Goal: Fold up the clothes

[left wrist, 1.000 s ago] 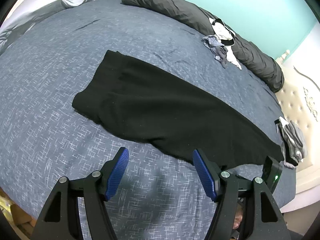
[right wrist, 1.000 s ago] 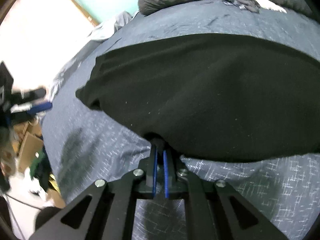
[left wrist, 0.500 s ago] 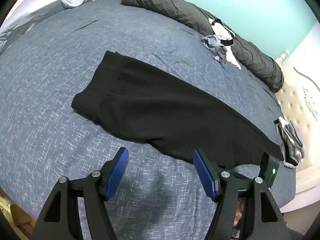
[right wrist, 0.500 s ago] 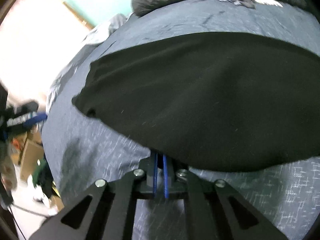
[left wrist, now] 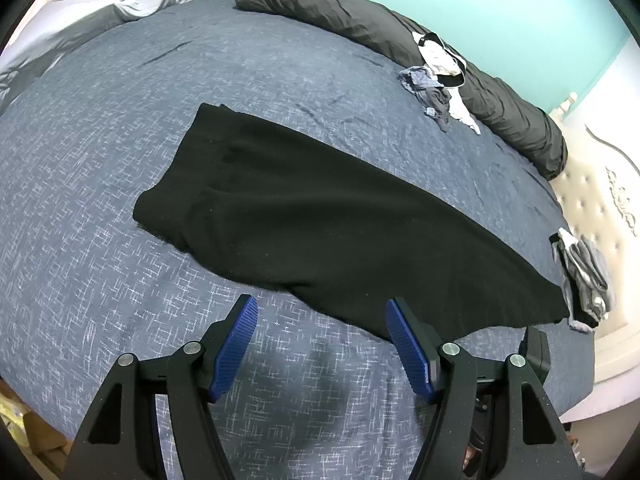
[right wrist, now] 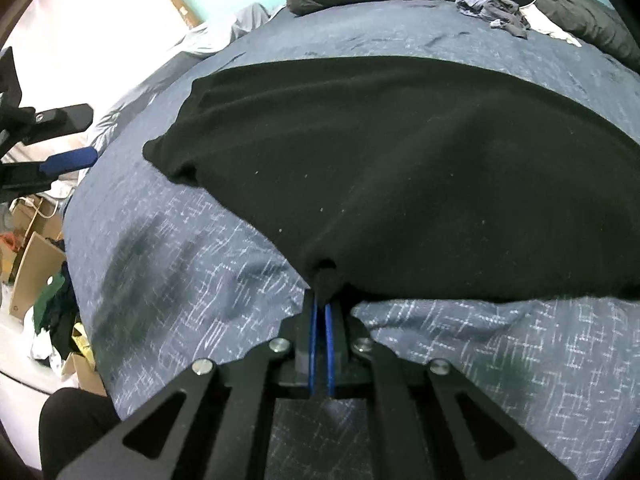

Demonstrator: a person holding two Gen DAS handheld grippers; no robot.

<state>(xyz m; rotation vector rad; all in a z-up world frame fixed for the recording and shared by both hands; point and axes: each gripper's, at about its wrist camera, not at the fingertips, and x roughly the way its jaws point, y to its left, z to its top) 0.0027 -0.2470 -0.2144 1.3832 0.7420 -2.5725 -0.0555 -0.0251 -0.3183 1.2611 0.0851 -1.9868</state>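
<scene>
— Two grippers are working over the bed [left wrist: 120, 184]; what is each one doing?

— In the right wrist view, the right gripper [right wrist: 321, 300] is pinching the near edge of the black garment [right wrist: 400, 168]. Its jaws are standing almost together, with a small bunch of the black cloth pressed between the blue pads [right wrist: 329, 320]. The left gripper [left wrist: 320, 320] is hovering above the blue bedcover, near the garment's near edge but apart from it. Its jaws are standing wide, and nothing is lying between them.

— Where is the garment [left wrist: 320, 216] lying?

— It is lying spread flat in the middle of the bed, long and narrow. In the left wrist view it is running from the far left toward the near right, and its right end is reaching close to a small pile of grey and white clothes [left wrist: 584, 276] at the bed's right edge.

— What else is sitting on the bed?

— One long dark pillow roll [left wrist: 400, 32] is lying along the far side, and some crumpled blue, white and black clothes [left wrist: 436, 80] are resting against it. At the far left a light grey sheet [left wrist: 104, 4] is lying bunched.
</scene>
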